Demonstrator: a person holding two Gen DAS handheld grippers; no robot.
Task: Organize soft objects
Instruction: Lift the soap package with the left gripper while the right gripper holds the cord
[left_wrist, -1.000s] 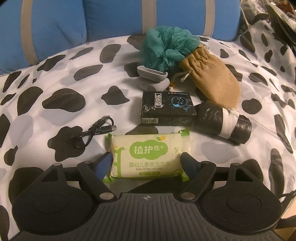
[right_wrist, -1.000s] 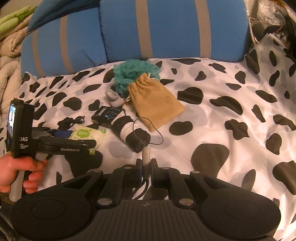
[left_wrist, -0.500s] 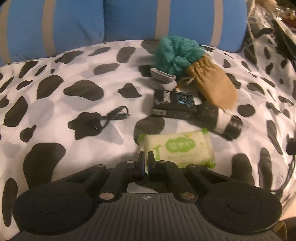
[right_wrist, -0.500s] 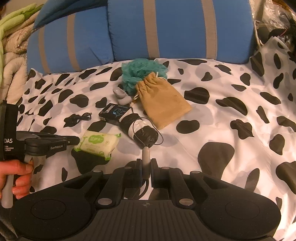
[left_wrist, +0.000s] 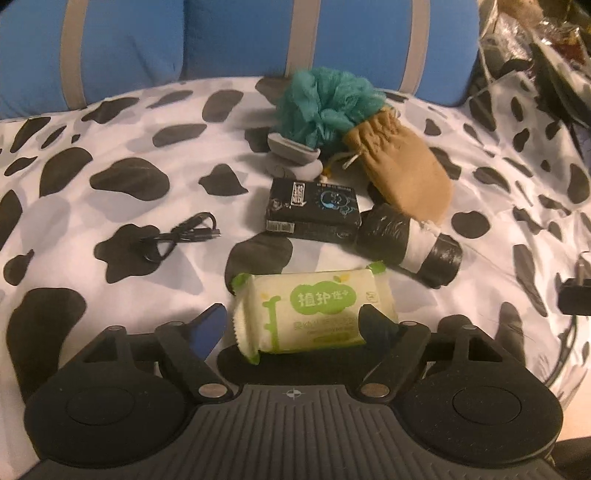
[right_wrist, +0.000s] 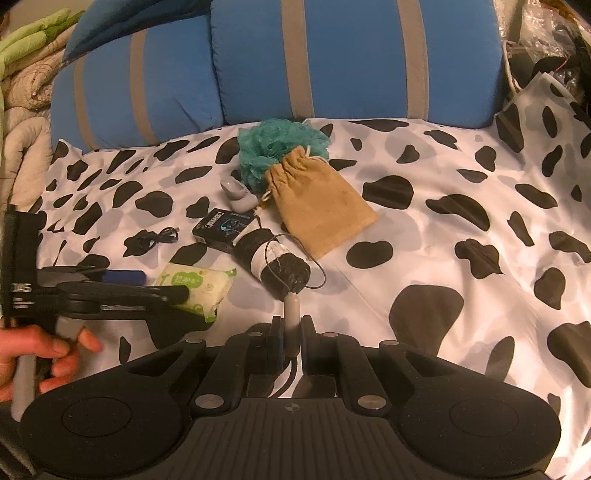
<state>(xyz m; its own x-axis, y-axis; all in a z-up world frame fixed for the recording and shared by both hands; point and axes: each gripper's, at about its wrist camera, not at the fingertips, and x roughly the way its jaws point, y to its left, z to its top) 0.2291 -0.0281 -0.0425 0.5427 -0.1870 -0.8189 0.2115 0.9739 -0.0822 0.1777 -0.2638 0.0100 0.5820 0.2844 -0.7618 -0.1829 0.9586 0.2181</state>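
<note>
A pale green soap pack (left_wrist: 314, 314) (right_wrist: 195, 282) lies on the cow-print bedspread (left_wrist: 110, 155). My left gripper (left_wrist: 291, 325) (right_wrist: 147, 284) straddles it with its jaws opening; the pack sits between the fingers with a gap at the left pad. Behind the pack lie a black box (left_wrist: 314, 206), a black roll with a white band (left_wrist: 410, 243), a tan drawstring pouch (left_wrist: 402, 170) and a teal bath pouf (left_wrist: 325, 99). My right gripper (right_wrist: 290, 332) is shut on a small grey plug (right_wrist: 290, 310) whose thin black cord loops over the roll (right_wrist: 273, 258).
A grey case (left_wrist: 295, 155) rests against the pouf. A coiled black USB cable (left_wrist: 177, 236) lies left of the box. Blue striped pillows (left_wrist: 221, 37) line the back. Clutter and bags (right_wrist: 546, 48) fill the far right. A hand (right_wrist: 33, 354) holds the left gripper.
Half a second ago the left gripper's jaws were shut just short of the soap pack; now they stand wide on either side of it. The right gripper has kept still.
</note>
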